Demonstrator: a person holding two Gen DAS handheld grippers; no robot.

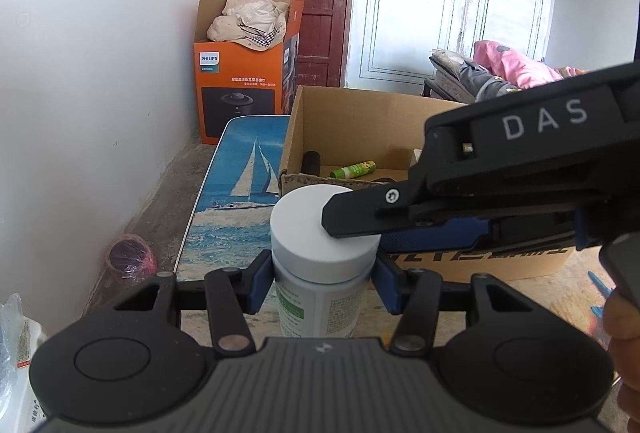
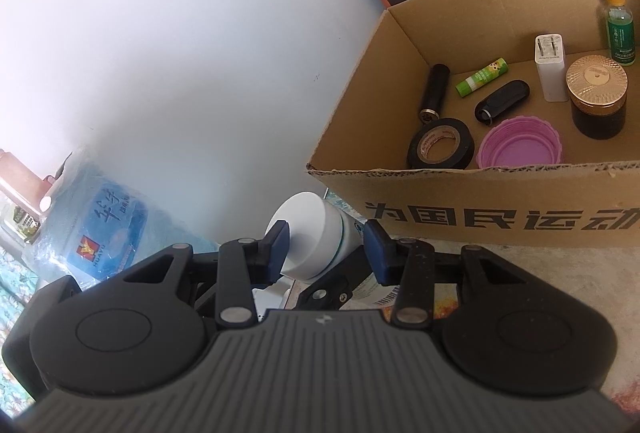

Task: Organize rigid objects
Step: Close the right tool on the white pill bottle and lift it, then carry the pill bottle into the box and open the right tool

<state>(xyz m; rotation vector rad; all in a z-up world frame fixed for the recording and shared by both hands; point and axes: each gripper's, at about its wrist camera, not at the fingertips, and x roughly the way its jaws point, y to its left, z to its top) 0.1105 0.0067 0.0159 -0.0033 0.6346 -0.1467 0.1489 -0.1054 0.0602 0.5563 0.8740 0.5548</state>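
Jaws of the left gripper point(image 1: 324, 275) press on a white bottle point(image 1: 320, 273) just under its cap, holding it upright before a cardboard box point(image 1: 352, 121); the right gripper point(image 1: 352, 217) reaches in from the right, a finger across the cap. From the right wrist, the right gripper point(image 2: 326, 247) has its jaws around the bottle point(image 2: 316, 237) cap, the left pad touching, the right pad's contact unclear. Behind sits the box point(image 2: 460, 201) holding a tape roll point(image 2: 440, 145) and jar point(image 2: 598, 97).

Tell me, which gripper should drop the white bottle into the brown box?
Left, probably. The left gripper clamps the white bottle below its cap, beside the cardboard box. The right gripper only straddles the cap.
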